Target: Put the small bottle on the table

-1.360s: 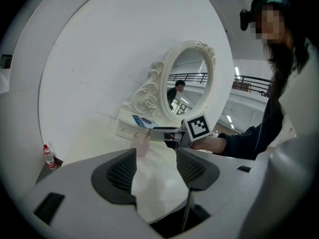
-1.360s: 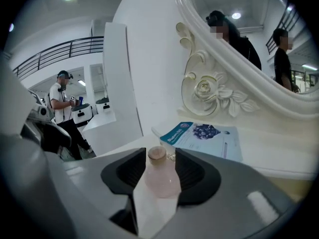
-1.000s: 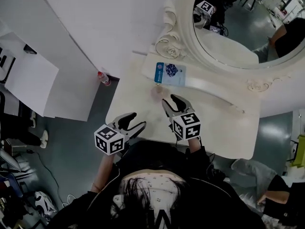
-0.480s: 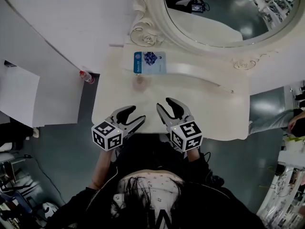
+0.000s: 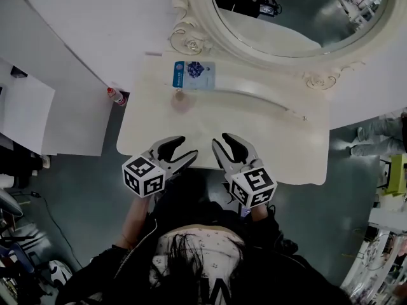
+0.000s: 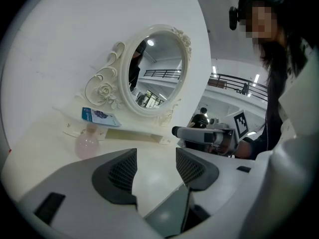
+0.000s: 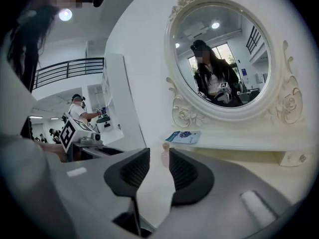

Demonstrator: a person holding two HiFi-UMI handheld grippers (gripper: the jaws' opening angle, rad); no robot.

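Cream dressing table (image 5: pixel 286 151), seen from the head view, with an oval mirror (image 5: pixel 299 18) standing along its 12 o'clock edge. The left gripper (image 5: pixel 180 151) and right gripper (image 5: pixel 230 146) hang over the 6 o'clock edge. Both have jaws spread with nothing between the pads, though the jaws have just been closing a little. A blue packet (image 5: pixel 194 75) lies on the low shelf under the mirror. The small bottle (image 5: pixel 180 100), pink and round-bodied, stands upright on the tabletop just at 6 o'clock of that packet, so the placement appears complete.

Risk, as judged: the bottle looks narrow-based and stands toward the table's 9 o'clock side. A forward sweep of either gripper could tip it or roll it toward that edge.

The bottle stands well apart from all the fingers. It lies at 12 o'clock of the left gripper and between 10 and 11 o'clock of the right. In the right gripper view it lines up with the gap between the jaws, but far beyond their tips.
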